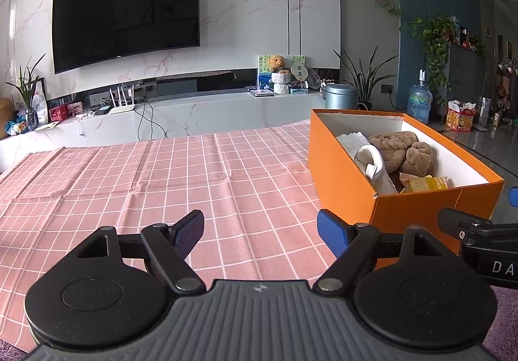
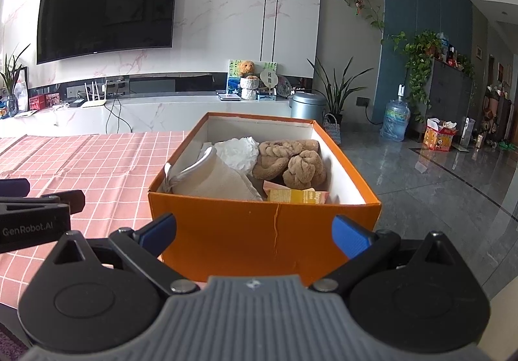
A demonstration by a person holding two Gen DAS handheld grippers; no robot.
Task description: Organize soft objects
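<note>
An orange cardboard box [image 1: 421,202] [image 2: 246,231] stands on the pink checked tablecloth [image 1: 162,173] [image 2: 81,153] at its right end. Inside lie a brown plush toy [image 1: 404,149] [image 2: 291,160], a cream cloth bag [image 1: 375,166] [image 2: 220,179], white crumpled fabric [image 1: 351,139] [image 2: 239,150] and a yellow packet [image 1: 427,184] [image 2: 298,196]. My left gripper [image 1: 260,231] is open over bare cloth, left of the box. My right gripper [image 2: 254,231] is open just in front of the box's near wall, holding nothing.
The right gripper's arm shows at the right edge of the left wrist view [image 1: 479,231]. Beyond the table run a white TV console [image 1: 194,108], a wall TV [image 1: 126,11], a grey bin [image 2: 307,105], plants and a water jug [image 2: 395,121] on glossy floor.
</note>
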